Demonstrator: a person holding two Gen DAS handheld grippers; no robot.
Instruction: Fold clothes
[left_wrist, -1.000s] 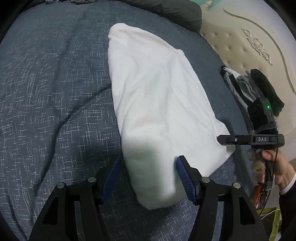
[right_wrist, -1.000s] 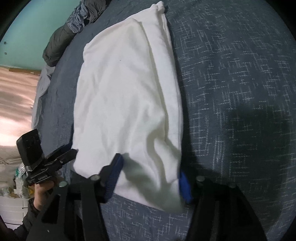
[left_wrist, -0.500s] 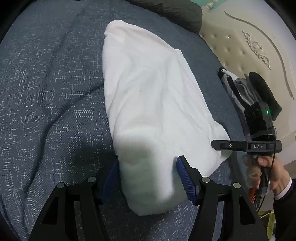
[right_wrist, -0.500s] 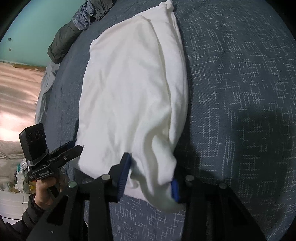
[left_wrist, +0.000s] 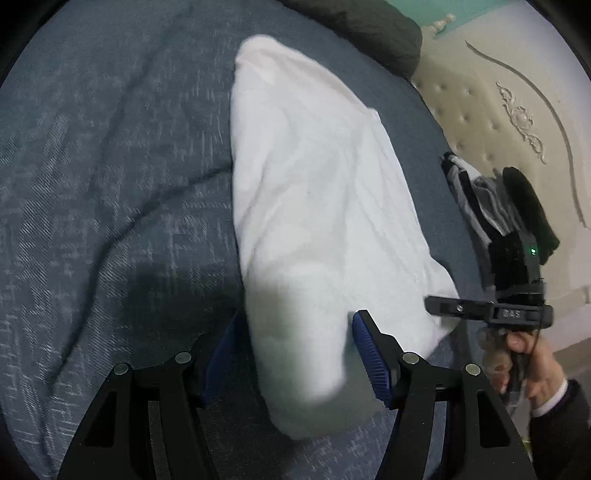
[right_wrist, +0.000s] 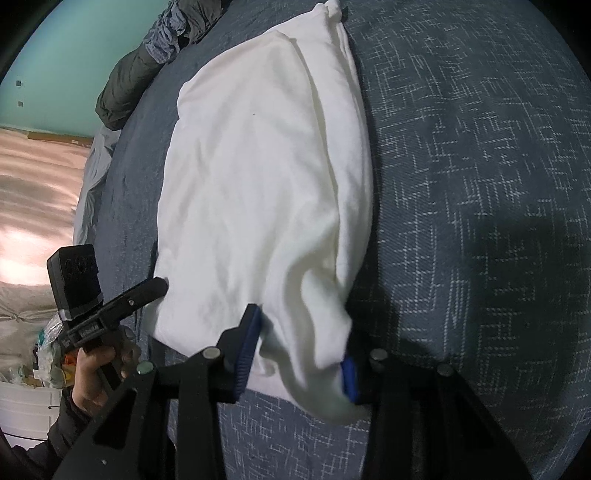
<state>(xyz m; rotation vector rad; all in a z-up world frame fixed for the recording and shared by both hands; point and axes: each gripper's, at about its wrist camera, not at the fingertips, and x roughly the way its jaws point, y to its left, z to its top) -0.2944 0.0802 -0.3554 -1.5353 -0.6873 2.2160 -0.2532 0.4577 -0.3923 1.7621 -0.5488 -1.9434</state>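
Both hand-held grippers are at the near end of the white garment (left_wrist: 317, 206), one at each corner. The left hand-held gripper (left_wrist: 295, 350) has that cloth between its two blue pads, but the gap looks wide and I cannot tell if the pads really press on it. The right hand-held gripper (right_wrist: 299, 350) is clenched on a bunched corner, which hangs over its right pad.

The white garment lies on the bed (left_wrist: 110, 184), stretching away from both grippers as a long, already narrowed strip, its far end near the dark bedding (right_wrist: 125, 88).

In my judgement the cloth is light, soft and without stiffness, so it will sag and fold wherever it is not supported. It is better to take it at the two near corners, through all layers, and to lift both together.

Right of the left hand-held gripper, a pile of dark clothes (left_wrist: 517, 199) lies before the headboard (left_wrist: 517, 110).
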